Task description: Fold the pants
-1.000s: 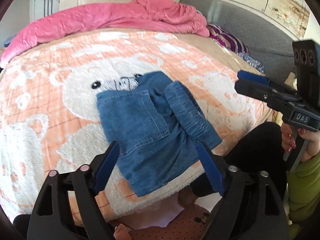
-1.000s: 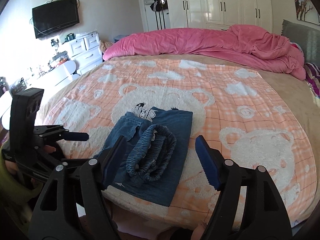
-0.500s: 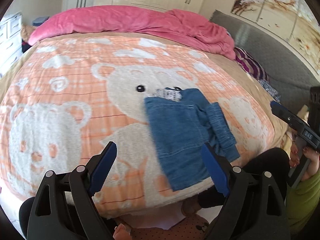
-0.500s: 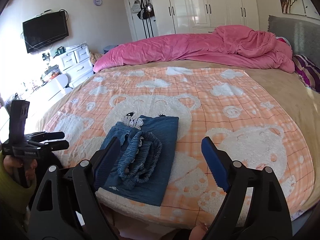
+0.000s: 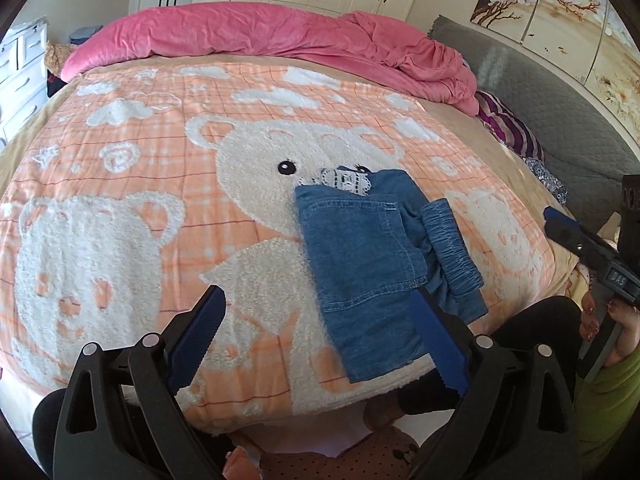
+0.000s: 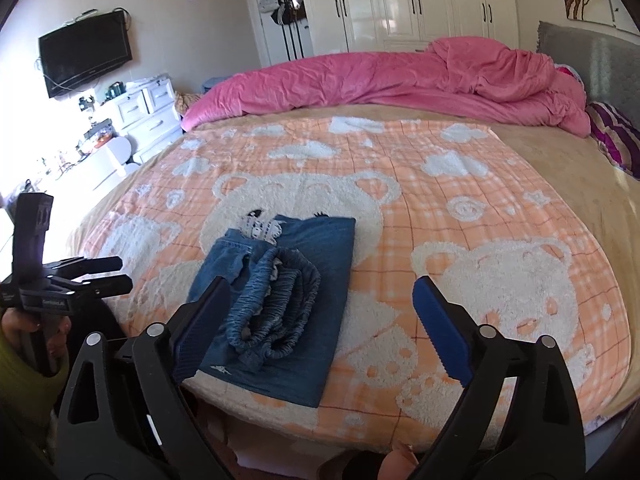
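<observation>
- A pair of small denim pants [image 5: 372, 256] lies folded into a compact rectangle near the front edge of a bed, on an orange blanket [image 5: 132, 148] patterned with white bears.
- The gathered elastic waistband [image 6: 276, 300] sits bunched on top of the fold; a bit of white lace trim [image 6: 262, 226] peeks out at the far end.
- The left gripper [image 5: 316, 344] hangs above the blanket's edge, its jaws opening wide with nothing between them; its right-hand blue pad [image 5: 438, 344] overlaps the pants' near corner in view, though contact cannot be confirmed.
- The right gripper [image 6: 320, 332] hovers over the pants, jaws likewise opening and released, with the folded bundle showing in the gap but ungripped.
- In the left wrist view, a hand [image 5: 612, 320] in a green sleeve [image 5: 608, 404] holds the right gripper's handle off the bed's side.
- A rumpled pink duvet [image 6: 400, 76] is heaped along the far side of the bed.
- White wardrobes [image 6: 420, 0] and a wall-mounted television [image 6: 86, 58] stand behind.
</observation>
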A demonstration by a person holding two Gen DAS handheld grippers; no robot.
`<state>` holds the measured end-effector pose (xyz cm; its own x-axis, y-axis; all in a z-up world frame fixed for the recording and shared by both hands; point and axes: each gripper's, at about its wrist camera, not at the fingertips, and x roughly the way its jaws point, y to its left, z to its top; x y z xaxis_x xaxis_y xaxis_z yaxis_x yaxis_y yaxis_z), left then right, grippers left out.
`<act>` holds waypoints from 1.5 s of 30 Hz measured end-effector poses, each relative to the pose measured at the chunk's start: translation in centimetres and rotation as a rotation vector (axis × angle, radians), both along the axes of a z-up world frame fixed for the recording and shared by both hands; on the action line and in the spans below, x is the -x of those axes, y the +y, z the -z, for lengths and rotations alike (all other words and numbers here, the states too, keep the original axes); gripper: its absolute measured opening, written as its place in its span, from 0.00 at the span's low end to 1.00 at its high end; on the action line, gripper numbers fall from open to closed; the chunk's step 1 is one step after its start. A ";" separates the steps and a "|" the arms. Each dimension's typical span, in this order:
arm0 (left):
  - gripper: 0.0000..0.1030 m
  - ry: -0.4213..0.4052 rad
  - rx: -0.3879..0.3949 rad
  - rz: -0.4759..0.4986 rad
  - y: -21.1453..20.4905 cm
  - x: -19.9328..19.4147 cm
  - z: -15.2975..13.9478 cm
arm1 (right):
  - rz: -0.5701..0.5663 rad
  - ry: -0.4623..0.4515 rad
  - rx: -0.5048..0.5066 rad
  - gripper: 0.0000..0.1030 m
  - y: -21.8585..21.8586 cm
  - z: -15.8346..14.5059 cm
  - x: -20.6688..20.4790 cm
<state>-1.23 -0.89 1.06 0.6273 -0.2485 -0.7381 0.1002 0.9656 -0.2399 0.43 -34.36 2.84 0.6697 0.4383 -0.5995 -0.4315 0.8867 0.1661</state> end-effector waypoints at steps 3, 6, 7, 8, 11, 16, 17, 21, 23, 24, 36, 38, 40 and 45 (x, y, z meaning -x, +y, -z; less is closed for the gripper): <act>0.94 0.014 0.000 -0.011 -0.7 -0.9 0.3 | 0.010 0.047 0.024 0.85 0.3 0.9 -1.4; 0.95 0.015 -0.009 -0.016 -1.5 -2.1 0.1 | 0.025 0.082 0.051 0.86 0.6 1.5 -3.1; 0.96 0.013 -0.017 -0.020 -1.8 -2.4 0.0 | 0.027 0.096 0.055 0.86 0.7 1.7 -3.9; 0.96 0.010 -0.028 -0.025 -2.1 -2.8 -0.1 | 0.036 0.108 0.059 0.86 0.8 1.8 -4.5; 0.96 0.004 -0.050 -0.022 -3.2 -4.6 -0.4 | 0.052 0.124 0.060 0.87 1.2 2.0 -6.1; 0.96 0.028 -0.052 -0.033 -4.0 -7.3 0.5 | 0.068 0.155 0.022 0.88 1.5 3.4 -7.3; 0.96 0.040 -0.048 -0.040 -4.0 -7.7 1.1 | 0.065 0.168 0.025 0.88 1.5 3.9 -7.4; 0.96 0.067 -0.005 -0.056 -3.7 -8.3 2.8 | 0.059 0.207 0.035 0.88 1.6 5.6 -7.5; 0.96 0.075 0.002 -0.059 -3.6 -8.4 3.4 | 0.060 0.215 0.035 0.88 1.5 6.1 -7.5; 0.96 0.077 0.005 -0.059 -3.6 -8.4 3.7 | 0.061 0.217 0.041 0.88 1.5 6.3 -7.6; 0.96 0.091 0.023 -0.046 -3.6 -9.0 5.7 | 0.001 0.232 0.105 0.82 2.9 8.7 -7.7; 0.96 0.101 0.014 -0.046 -3.8 -9.2 6.1 | -0.003 0.243 0.087 0.79 2.9 8.9 -7.8; 0.96 0.105 0.007 -0.047 -3.9 -9.3 6.3 | -0.010 0.260 0.057 0.72 2.8 9.2 -7.9; 0.96 0.106 0.008 -0.048 -3.9 -9.4 6.6 | -0.020 0.305 -0.006 0.65 2.6 9.8 -8.4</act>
<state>8.13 -4.77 -5.53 0.5573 -0.2257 -0.7990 0.0273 0.9668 -0.2540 8.85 -31.79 -6.93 0.4501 0.4540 -0.7689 -0.3783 0.8770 0.2963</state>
